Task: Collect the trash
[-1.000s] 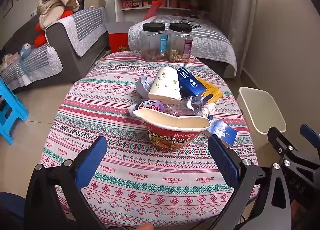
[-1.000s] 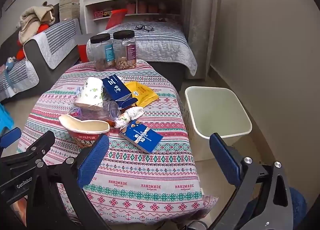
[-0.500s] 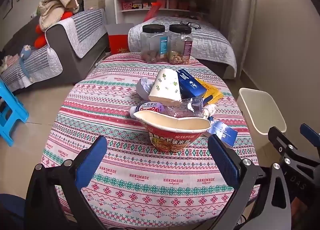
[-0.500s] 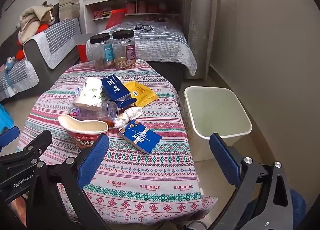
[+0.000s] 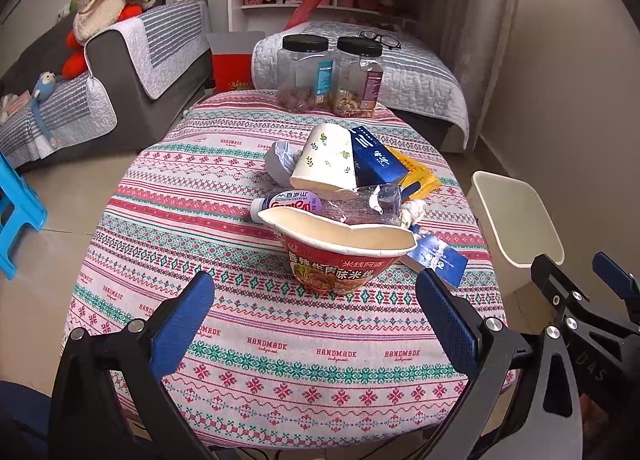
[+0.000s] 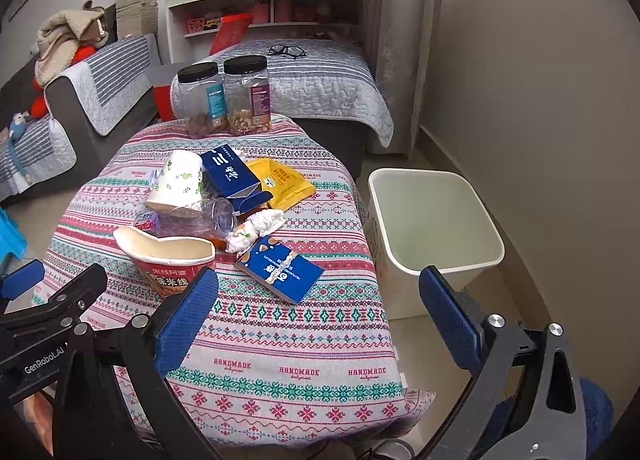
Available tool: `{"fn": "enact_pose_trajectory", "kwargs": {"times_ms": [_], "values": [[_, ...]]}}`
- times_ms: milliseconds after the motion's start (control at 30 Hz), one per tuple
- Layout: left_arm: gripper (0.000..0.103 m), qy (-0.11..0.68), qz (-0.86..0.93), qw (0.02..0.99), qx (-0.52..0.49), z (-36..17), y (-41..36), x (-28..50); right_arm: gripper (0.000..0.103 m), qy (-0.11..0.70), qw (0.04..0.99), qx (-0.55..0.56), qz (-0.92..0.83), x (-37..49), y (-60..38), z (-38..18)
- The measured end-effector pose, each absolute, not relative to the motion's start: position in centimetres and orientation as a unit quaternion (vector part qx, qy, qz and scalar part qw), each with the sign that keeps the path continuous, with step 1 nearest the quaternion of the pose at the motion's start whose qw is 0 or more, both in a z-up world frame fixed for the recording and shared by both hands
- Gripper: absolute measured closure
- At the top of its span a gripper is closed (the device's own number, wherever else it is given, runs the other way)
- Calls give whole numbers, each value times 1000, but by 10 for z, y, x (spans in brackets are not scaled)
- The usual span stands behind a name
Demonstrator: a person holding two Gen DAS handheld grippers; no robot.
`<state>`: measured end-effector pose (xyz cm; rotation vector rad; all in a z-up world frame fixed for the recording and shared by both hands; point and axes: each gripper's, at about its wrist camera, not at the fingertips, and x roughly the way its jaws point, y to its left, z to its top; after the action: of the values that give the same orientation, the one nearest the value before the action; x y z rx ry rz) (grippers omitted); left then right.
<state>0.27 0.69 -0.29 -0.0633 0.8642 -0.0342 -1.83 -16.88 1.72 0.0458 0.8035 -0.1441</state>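
Note:
A pile of trash lies on the patterned tablecloth (image 5: 280, 356): a crushed red noodle bowl (image 5: 340, 256) nearest me, a clear plastic bottle (image 5: 320, 203), a tipped paper cup (image 5: 326, 159), a blue carton (image 5: 376, 157), a yellow wrapper (image 6: 284, 179), a crumpled white wrapper (image 6: 256, 227) and a flat blue packet (image 6: 280, 270). My left gripper (image 5: 316, 328) is open and empty, just short of the bowl. My right gripper (image 6: 320, 320) is open and empty, above the table's near right part. A white bin (image 6: 432, 215) stands on the floor right of the table.
Two black-lidded jars (image 5: 332, 75) stand at the table's far edge. A bed with glasses (image 6: 288, 51) on it is behind, a grey sofa (image 5: 100, 71) at left, a blue stool (image 5: 16, 215) at far left, a wall at right.
Both grippers have drawn back and risen a little, so the table and trash sit slightly farther off. Nothing on the table has moved and both jaws stay open.

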Motion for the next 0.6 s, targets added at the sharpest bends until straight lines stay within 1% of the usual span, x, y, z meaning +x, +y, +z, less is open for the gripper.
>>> {"fn": "enact_pose_trajectory", "kwargs": {"times_ms": [300,600], "values": [[6,424,-13,905,-12,-7,3,3,7,394,916,22,-69,-18,-167,16],[6,425,-15,905,-14,-7,2,3,7,395,916,19,-67,-18,-166,16]]}}
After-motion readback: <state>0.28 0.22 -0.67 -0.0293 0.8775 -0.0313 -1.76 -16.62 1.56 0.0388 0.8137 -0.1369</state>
